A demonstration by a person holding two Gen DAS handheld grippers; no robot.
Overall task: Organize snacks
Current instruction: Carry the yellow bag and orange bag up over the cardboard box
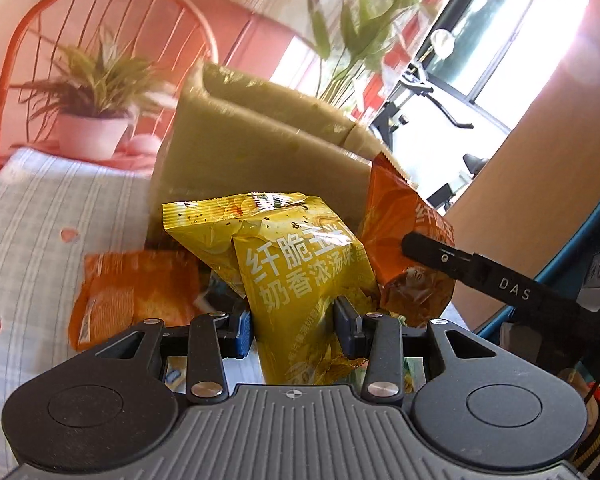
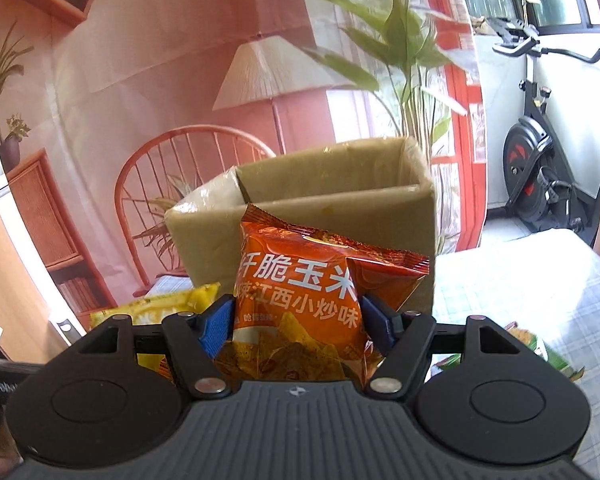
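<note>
My left gripper (image 1: 294, 326) is shut on a yellow snack packet (image 1: 300, 264) and holds it upright in front of an open brown cardboard box (image 1: 236, 136). My right gripper (image 2: 296, 320) is shut on an orange snack packet (image 2: 300, 288) just in front of the same box (image 2: 320, 208). In the left wrist view the orange packet (image 1: 396, 236) and a right finger (image 1: 460, 264) show at the right. The yellow packet (image 2: 168, 308) shows low at the left in the right wrist view. Another orange packet (image 1: 136, 292) lies on the cloth at the left.
A checked tablecloth (image 1: 40, 232) with heart prints covers the table. A green packet (image 2: 540, 352) lies at the right. A printed backdrop of chair, plant and lamp (image 2: 260, 76) hangs behind. An exercise bike (image 2: 540, 160) stands at the far right.
</note>
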